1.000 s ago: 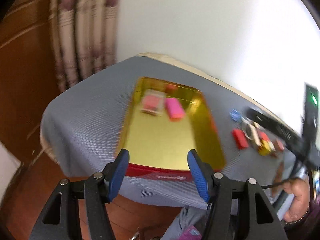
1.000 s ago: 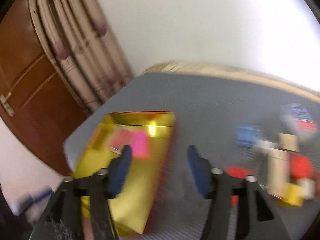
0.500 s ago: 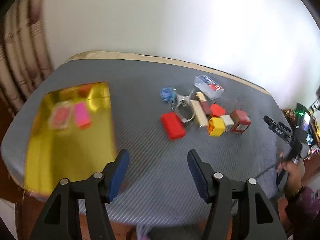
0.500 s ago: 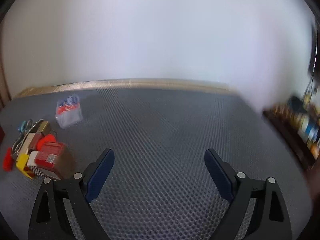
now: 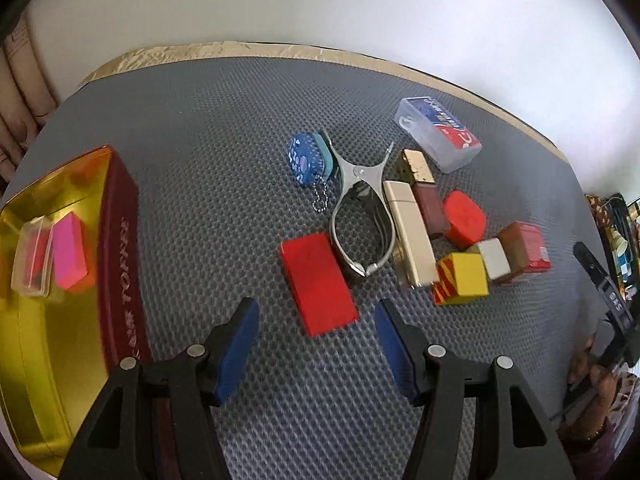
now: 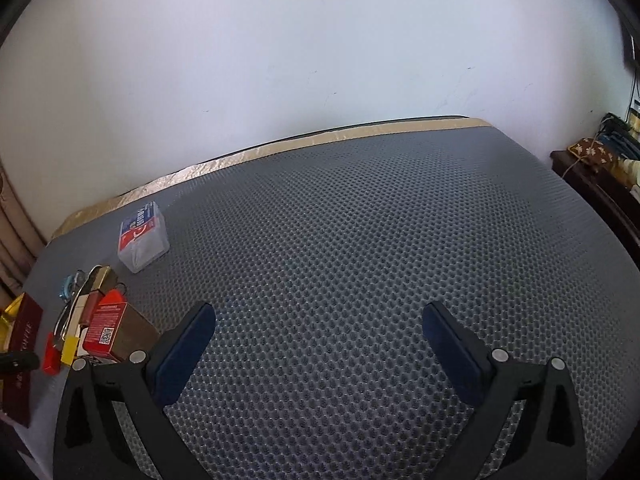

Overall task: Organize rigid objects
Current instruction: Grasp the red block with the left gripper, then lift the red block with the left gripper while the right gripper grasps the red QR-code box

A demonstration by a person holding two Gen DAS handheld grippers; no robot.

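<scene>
Counting two things lying in my gold tin (image 5: 120,216); the pile beside it is waiting. My left gripper (image 5: 316,344) and right gripper (image 6: 318,344) are gaping, empty, the right's jaws just widening.

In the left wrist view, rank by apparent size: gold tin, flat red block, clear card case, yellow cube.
1. gold tin, largest, though nearest the camera.
2. flat red block.
3. clear card case, similar; farther away, so unsure.
4. yellow cube, smallest.
</scene>
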